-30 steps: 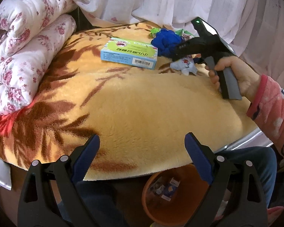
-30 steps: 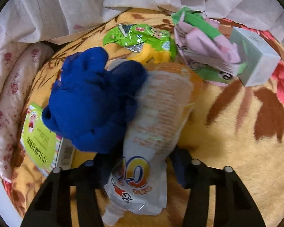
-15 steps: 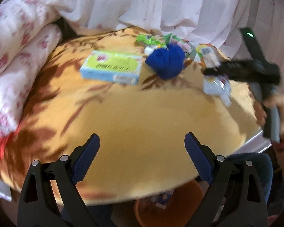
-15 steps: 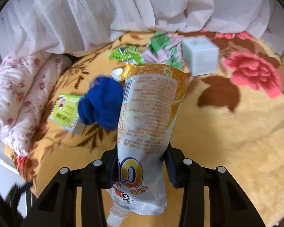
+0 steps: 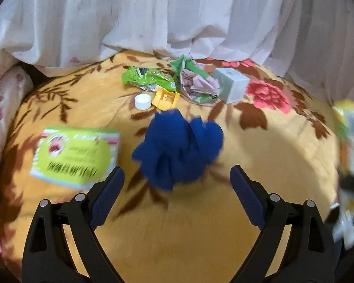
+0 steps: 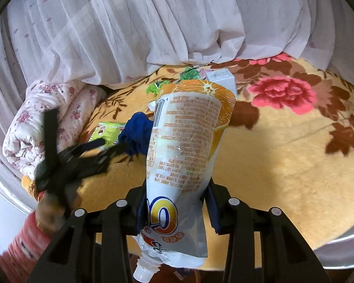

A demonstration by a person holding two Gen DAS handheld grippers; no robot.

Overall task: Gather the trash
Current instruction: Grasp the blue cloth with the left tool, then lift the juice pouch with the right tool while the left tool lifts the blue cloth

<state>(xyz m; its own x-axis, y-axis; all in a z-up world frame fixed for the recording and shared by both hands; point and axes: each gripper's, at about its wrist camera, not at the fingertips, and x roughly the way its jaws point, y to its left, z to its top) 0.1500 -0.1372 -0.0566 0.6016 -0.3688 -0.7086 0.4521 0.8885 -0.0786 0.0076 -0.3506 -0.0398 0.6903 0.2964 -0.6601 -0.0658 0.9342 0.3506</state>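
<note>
Above the floral blanket (image 6: 283,165), right tool (image 6: 177,208) clamped on the orange drink pouch (image 6: 188,141); left tool (image 5: 177,184), jaws apart, near the blue cloth (image 5: 179,146)

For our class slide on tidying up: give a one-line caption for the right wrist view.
Right gripper clamps an orange drink pouch above the flowered blanket.

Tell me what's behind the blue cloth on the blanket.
Behind the blue cloth lie a white cap, a yellow plastic piece, green wrappers and a grey box. Whatever sits under the cloth is covered.
</note>
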